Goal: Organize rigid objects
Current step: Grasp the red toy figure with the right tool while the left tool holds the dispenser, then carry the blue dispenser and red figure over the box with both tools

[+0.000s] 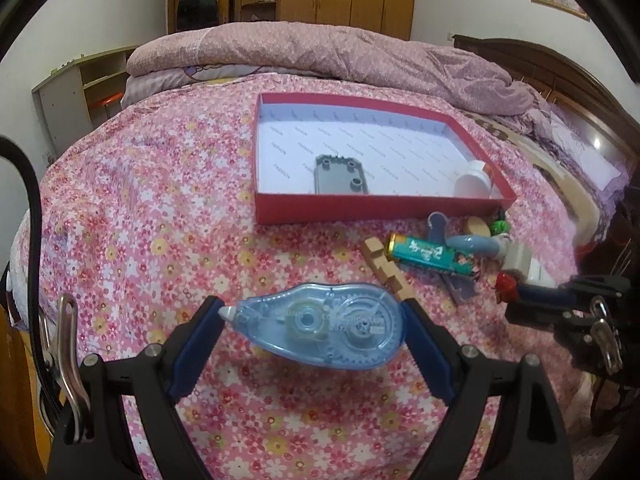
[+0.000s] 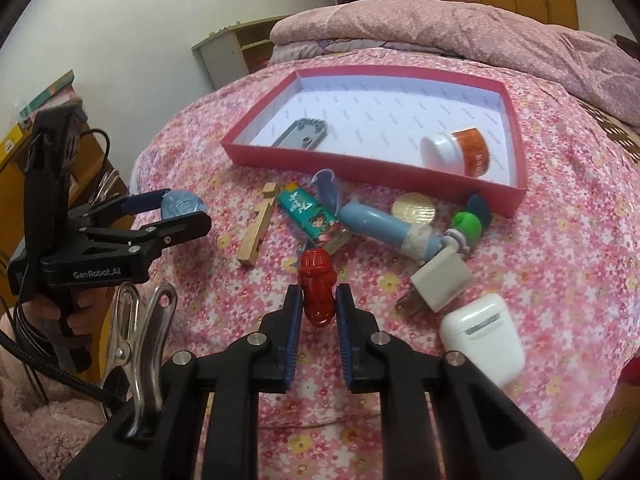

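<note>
Nearest in the left wrist view, the left gripper [image 1: 314, 316] has its jaws spread wide and clamped on the two ends of a blue transparent correction-tape dispenser [image 1: 318, 326], which lies crosswise between the pads, raised above the flowered bedspread [image 1: 160, 220]. The right wrist view shows the same hold from the side, at its left edge: only a rounded blue end of the dispenser shows between the fingers there, and a person's hand [image 2: 52, 312] grips the handle below.

In the right wrist view, the right gripper [image 2: 318, 308] is squeezed narrow on a small red figurine [image 2: 316, 288] that stands upright between the blue pads. From the left camera that figurine is only a red scrap at the gripper's tip on the right edge.

Only the right view shows the near clutter well: a white earbud case [image 2: 482, 344] by the right finger, and a white plug adapter [image 2: 438, 284] just beyond it. Farther on lies the loose pile: a wooden block piece [image 2: 256, 228], a green printed lighter [image 2: 312, 218], a pale blue tube [image 2: 384, 228], a gold disc [image 2: 414, 208] and a green-headed toy [image 2: 466, 226]. In the left view, these crowd together, partly overlapping.

Beyond the pile sits the red box lid [image 1: 360, 206], white inside. It holds a grey plastic plate [image 1: 340, 174] near its front wall and a white jar [image 2: 456, 152] on its side in the right corner; the orange label is clear only from the right camera.

Farthest, a folded mauve quilt [image 1: 320, 48] lies across the bed.
</note>
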Action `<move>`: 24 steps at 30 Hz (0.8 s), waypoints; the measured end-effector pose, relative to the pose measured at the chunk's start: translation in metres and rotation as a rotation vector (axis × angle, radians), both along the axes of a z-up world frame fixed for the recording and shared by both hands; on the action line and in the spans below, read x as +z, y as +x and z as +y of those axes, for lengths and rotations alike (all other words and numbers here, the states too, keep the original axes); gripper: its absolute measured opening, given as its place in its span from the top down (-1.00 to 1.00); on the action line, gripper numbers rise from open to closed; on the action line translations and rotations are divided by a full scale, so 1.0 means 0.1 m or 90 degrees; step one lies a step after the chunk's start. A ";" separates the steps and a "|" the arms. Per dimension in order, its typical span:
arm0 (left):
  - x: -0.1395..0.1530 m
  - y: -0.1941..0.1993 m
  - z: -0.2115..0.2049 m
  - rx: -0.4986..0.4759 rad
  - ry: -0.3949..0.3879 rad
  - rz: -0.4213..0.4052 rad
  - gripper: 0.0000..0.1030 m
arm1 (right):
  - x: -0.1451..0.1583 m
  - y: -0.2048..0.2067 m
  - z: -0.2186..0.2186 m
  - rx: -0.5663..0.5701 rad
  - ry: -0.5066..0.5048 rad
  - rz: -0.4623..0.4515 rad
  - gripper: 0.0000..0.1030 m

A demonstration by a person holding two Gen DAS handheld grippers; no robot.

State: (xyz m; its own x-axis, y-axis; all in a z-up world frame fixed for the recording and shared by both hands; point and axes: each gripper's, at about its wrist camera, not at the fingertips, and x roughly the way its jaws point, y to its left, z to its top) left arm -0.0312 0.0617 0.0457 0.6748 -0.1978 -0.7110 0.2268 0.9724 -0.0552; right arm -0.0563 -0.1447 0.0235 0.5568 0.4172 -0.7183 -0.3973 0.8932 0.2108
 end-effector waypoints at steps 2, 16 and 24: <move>0.03 -0.01 -0.01 -0.001 -0.007 -0.002 -0.76 | 0.02 0.01 -0.03 -0.005 0.006 -0.001 0.65; 0.19 0.07 -0.08 0.000 -0.032 -0.011 -0.76 | 0.12 0.09 -0.16 -0.030 0.018 -0.014 0.65; 0.31 0.20 -0.20 -0.006 -0.034 -0.020 -0.76 | 0.19 0.17 -0.25 -0.045 0.017 -0.025 0.65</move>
